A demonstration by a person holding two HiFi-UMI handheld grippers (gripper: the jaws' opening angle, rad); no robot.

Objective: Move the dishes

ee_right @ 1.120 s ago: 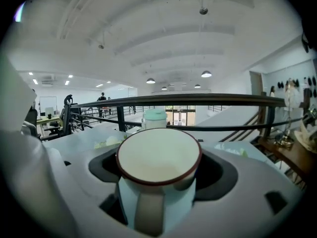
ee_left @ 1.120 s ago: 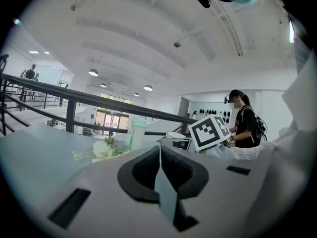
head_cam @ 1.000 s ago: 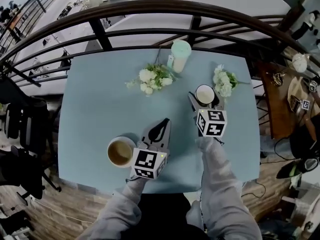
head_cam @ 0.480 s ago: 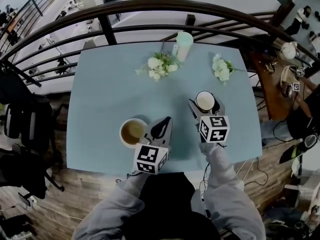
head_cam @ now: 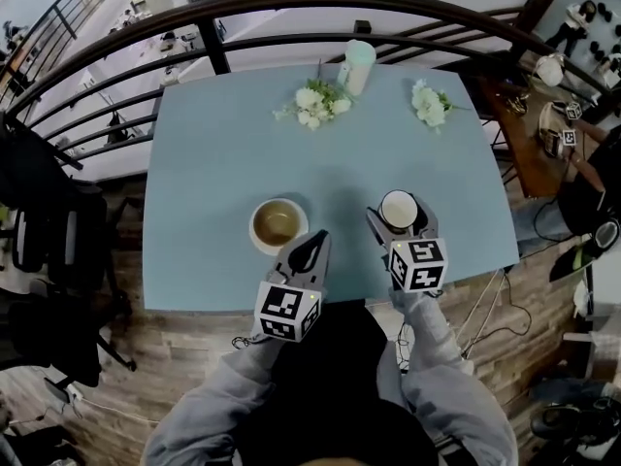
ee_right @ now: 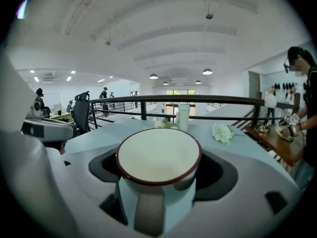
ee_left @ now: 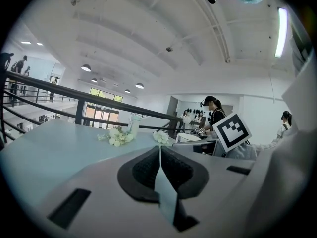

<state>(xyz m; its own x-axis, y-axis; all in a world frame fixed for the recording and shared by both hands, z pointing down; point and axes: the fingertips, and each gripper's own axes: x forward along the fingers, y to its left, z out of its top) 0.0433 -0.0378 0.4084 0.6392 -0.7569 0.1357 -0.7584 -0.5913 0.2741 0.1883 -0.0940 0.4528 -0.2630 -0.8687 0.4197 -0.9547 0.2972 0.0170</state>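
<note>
My right gripper is shut on a white mug with a dark red rim, over the near right part of the light blue table. In the right gripper view the mug fills the space between the jaws, its handle toward the camera. A white bowl with a brownish inside stands on the table, just beyond and left of my left gripper. The left gripper is shut with nothing between its pads and reaches in over the table's near edge.
Two bunches of white flowers and a pale green tumbler stand at the table's far side, in front of a dark railing. A wooden side table is at the right, a black office chair at the left.
Both grippers have drawn back toward the table's near edge, the right one carrying the mug away from the flowers. The bowl stays put; the left gripper has moved away from beside it.
</note>
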